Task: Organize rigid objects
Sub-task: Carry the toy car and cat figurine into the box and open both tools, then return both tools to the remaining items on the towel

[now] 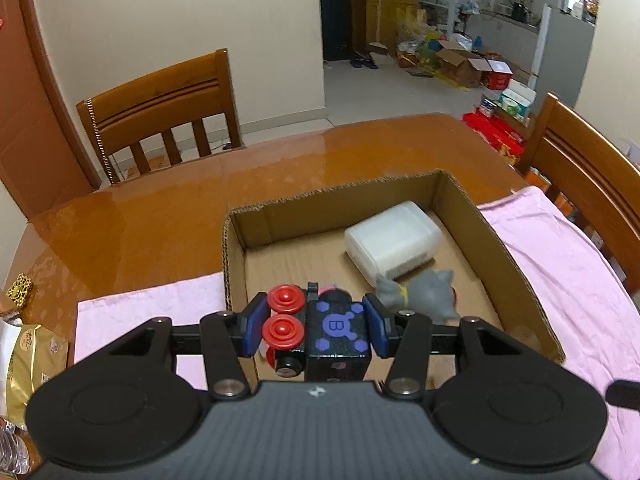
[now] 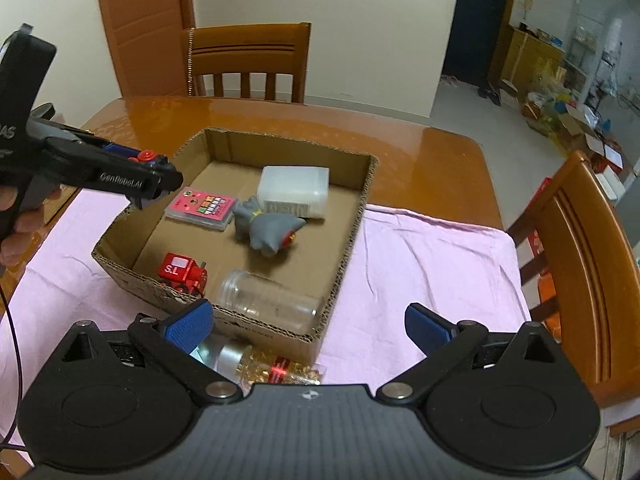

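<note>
Left wrist view: left gripper (image 1: pixel 316 330) is clamped on a black toy train (image 1: pixel 324 332) with red wheels and a purple "B", hanging over the cardboard box (image 1: pixel 516 264)'s near edge. Best carry it ahead of the pads, clear of the grey figure (image 1: pixel 424 292) to their right, before letting go. Right gripper (image 2: pixel 308 326) gapes wide, empty. Readable: "GenRobot.AI" on the left gripper, "SL" on a red truck (image 2: pixel 182 272).

Your open cardboard box (image 2: pixel 352 216) has free floor at the centre and the near left corner. Obstacles inside: white container (image 2: pixel 294 190) at the far wall, grey figure (image 2: pixel 266 226) just before it, pink card pack (image 2: pixel 202 208) left, red truck (image 2: pixel 182 270) and clear jar (image 2: pixel 266 298) along the near wall. Pink cloth (image 2: pixel 436 264) right of the box lies bare.
</note>
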Demonstrator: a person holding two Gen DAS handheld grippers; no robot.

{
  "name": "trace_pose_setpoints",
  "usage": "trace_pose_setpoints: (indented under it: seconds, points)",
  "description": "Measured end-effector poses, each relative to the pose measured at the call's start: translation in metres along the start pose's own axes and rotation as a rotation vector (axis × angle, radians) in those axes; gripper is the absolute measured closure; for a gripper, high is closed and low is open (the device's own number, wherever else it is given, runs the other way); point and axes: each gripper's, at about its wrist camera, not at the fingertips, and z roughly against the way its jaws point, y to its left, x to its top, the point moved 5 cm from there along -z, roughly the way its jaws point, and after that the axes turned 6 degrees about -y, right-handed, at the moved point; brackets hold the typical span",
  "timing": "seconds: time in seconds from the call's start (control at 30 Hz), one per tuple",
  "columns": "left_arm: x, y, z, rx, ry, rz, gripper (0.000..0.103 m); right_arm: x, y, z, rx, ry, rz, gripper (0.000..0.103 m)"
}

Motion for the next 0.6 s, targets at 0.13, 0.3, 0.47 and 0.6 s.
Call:
trace_pose_setpoints:
  seconds: [0.13, 0.3, 0.47, 0.6]
  points:
    - [0.002, 0.005, -0.001, 0.029, -0.023, 0.031, 0.005, -0.002, -0.008, 0.001, -0.007, -0.004, -0.025, 0.0]
    - [-0.005, 0.01, 0.01, 0.035, -0.038, 0.058, 0.004, -0.006, -0.016, -0.002, -0.016, -0.001, -0.05, 0.0]
    - [-0.019, 0.015, 0.027, 0.061, -0.046, 0.08, 0.003, -0.016, -0.019, -0.007, -0.021, 0.011, -0.073, 0.0]
    - [-0.037, 0.017, 0.043, 0.08, -0.05, 0.119, 0.002, -0.028, -0.019, -0.012, -0.008, 0.014, -0.104, 0.0]
